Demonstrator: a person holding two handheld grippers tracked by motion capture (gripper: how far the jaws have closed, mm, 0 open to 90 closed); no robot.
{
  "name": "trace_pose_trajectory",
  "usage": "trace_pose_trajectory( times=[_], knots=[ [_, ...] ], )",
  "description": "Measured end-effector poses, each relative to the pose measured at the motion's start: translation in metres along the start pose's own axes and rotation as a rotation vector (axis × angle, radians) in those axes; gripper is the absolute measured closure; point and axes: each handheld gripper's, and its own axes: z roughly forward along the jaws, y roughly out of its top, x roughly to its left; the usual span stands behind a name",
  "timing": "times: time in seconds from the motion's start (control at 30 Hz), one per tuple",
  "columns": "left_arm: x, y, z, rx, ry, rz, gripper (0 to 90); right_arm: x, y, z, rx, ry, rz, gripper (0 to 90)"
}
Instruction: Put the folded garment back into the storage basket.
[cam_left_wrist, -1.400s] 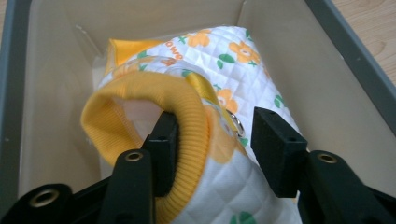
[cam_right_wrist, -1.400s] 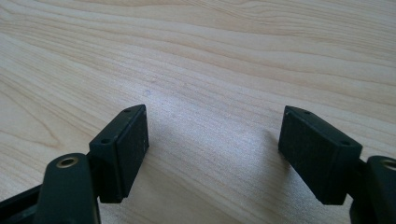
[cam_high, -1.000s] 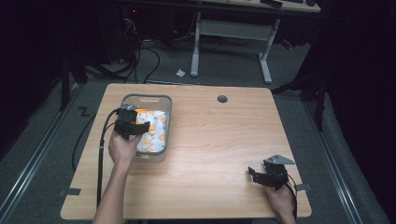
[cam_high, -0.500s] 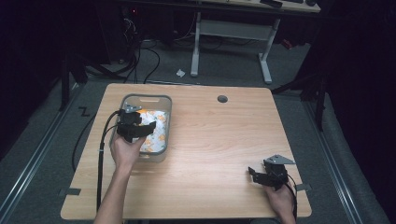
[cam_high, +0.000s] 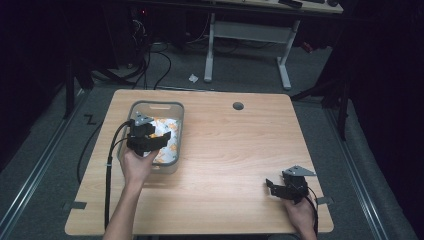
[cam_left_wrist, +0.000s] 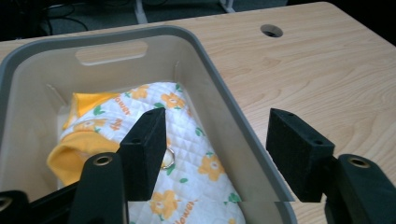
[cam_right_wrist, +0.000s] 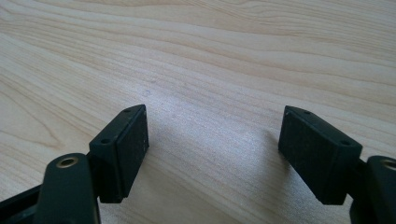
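Observation:
A grey plastic bin (cam_high: 156, 104) stands on the left of the wooden table (cam_high: 235, 150). In it lies a white quilted cloth (cam_high: 171, 146) with orange flowers and orange trim. My left gripper (cam_high: 164, 138) hovers over the bin, open. In the left gripper view its jaws (cam_left_wrist: 217, 116) have just been opening and hold nothing. The cloth (cam_left_wrist: 196, 154) lies under the left pad, and the bin's right wall (cam_left_wrist: 219, 88) runs below the gap. My right gripper (cam_high: 273, 186) rests open near the table's front right corner, with bare wood between its pads (cam_right_wrist: 212, 112).
A round cable hole (cam_high: 238, 106) sits near the table's far edge, also seen in the left gripper view (cam_left_wrist: 271, 31). The left gripper's cable trails off the table's left side. Another desk's legs and cables stand on the floor beyond.
My left gripper has lifted a little above the bin and drifted toward the near side, its jaws wider. The cloth stays in the bin. The right gripper has not moved.

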Motion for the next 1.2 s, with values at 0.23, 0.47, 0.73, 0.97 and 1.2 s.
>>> trace_pose_trajectory(
  times=[0.23,0.47,0.73,0.97,1.2],
  knots=[
    [-0.006,-0.002,-0.002,-0.003,-0.015,0.008,38.0,0.000,0.000,0.000,0.000,0.000,0.000,24.6],
    [-0.018,-0.004,-0.006,-0.028,-0.048,0.011,37.8,0.000,0.000,0.000,-0.001,0.000,-0.003,24.6],
    [-0.029,-0.007,-0.005,-0.037,-0.075,0.023,37.6,0.000,0.000,0.000,-0.001,0.000,-0.003,24.6],
    [-0.038,-0.009,-0.008,-0.046,-0.098,0.038,37.5,0.000,0.000,0.000,-0.001,0.000,-0.003,24.6],
    [-0.046,-0.011,-0.010,-0.052,-0.115,0.041,37.4,0.000,0.000,0.000,-0.001,0.000,-0.003,24.6]
  ],
)
